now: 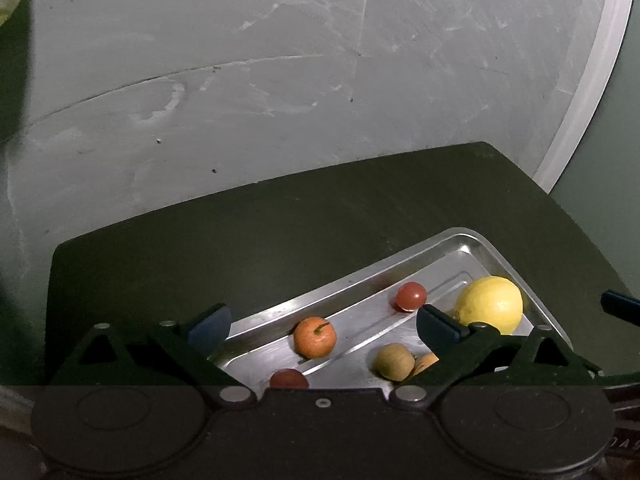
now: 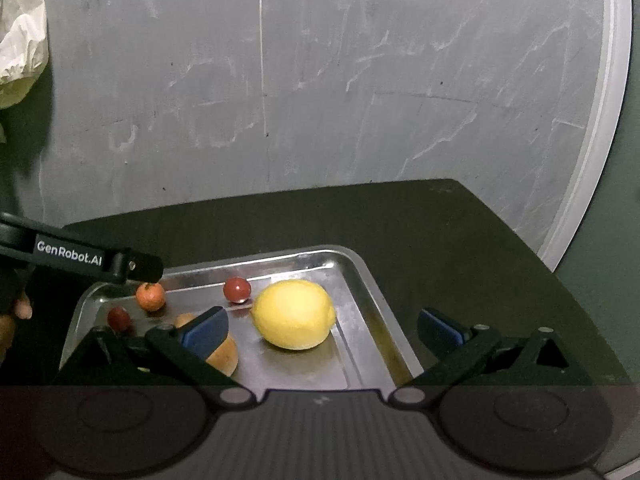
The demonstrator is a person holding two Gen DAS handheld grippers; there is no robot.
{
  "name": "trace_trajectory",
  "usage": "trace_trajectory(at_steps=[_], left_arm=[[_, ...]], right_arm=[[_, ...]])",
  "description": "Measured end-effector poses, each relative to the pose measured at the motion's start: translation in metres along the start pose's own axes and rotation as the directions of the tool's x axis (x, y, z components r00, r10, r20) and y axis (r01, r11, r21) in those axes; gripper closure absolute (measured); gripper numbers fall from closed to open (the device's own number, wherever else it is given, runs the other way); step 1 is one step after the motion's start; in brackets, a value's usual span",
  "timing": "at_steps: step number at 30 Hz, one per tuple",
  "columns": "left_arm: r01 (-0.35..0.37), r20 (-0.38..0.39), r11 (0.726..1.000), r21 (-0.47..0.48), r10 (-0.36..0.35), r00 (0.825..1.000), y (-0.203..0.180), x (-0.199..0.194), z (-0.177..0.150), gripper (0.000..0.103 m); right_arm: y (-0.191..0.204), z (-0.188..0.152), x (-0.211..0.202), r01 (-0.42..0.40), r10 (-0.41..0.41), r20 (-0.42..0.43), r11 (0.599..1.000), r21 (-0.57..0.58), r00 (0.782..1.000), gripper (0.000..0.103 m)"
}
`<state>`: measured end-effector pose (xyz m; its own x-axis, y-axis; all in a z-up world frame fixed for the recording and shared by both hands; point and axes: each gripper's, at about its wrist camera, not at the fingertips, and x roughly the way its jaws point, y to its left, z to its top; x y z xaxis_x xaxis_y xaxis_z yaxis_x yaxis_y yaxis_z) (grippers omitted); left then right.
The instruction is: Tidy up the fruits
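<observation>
A metal tray (image 1: 472, 242) of fruit sits on a dark table (image 1: 280, 220) set against a scuffed grey wall (image 1: 280, 80), as two hand-held grippers hover over its near edge. In the left wrist view, the left gripper (image 1: 324, 326) stands wide open and empty, its blue-padded fingers (image 1: 210, 326) spread above the tray's near left side. Between them lies a small orange fruit (image 1: 315, 337) with a green stem, and a red cherry tomato (image 1: 411, 296) rests farther back. A second red tomato (image 1: 288, 379) peeps out at the near edge, partly hidden by the gripper body. A large yellow lemon (image 1: 490, 304) lies on the tray's right side, just behind the right finger, and a tan round fruit (image 1: 394, 361) sits near it, touching an orange piece that is mostly hidden. In the right wrist view, the right gripper (image 2: 324, 326) is likewise open and holds nothing, its left finger over the tray and its right finger out over the bare table. The lemon (image 2: 294, 314) lies between them, toward the left finger. The farther tomato (image 2: 237, 289) sits just beside the lemon on its far left, the small orange fruit (image 2: 151, 296) and nearer tomato (image 2: 119, 318) lie farther left. The other gripper reaches in from the left there, its arm marked "GenRobot.AI", with a fingertip of the person's hand (image 2: 23, 307) visible at the edge. Crumpled pale paper (image 2: 22, 40) shows in the far left corner.
</observation>
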<state>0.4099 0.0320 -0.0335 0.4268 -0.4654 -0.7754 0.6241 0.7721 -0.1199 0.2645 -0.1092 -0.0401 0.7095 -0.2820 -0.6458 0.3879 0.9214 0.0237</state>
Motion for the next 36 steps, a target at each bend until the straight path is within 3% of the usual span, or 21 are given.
trace_trajectory(at_steps=[9,17,29,36], left_arm=[[0.019,0.023,1.0,-0.019,-0.018,1.0,0.008,-0.014,-0.011,0.002],[0.009,0.038,0.999,-0.045,-0.007,0.999,0.008,-0.022,-0.022,0.002],[-0.103,0.072,0.991,-0.089,0.109,0.991,-0.007,-0.044,-0.036,0.002],[-0.197,0.083,0.962,-0.191,0.215,0.973,-0.029,-0.073,-0.054,0.001]], right_arm=[[0.006,-0.002,-0.015,0.079,-0.08,0.022,0.997,0.015,0.997,0.0],[0.005,-0.002,-0.023,0.091,-0.091,0.034,0.996,0.004,0.995,0.0],[-0.006,-0.002,-0.023,-0.005,0.01,0.09,0.998,-0.062,0.996,0.0],[-0.031,0.0,-0.035,-0.113,0.126,0.126,0.988,-0.11,0.984,0.0]])
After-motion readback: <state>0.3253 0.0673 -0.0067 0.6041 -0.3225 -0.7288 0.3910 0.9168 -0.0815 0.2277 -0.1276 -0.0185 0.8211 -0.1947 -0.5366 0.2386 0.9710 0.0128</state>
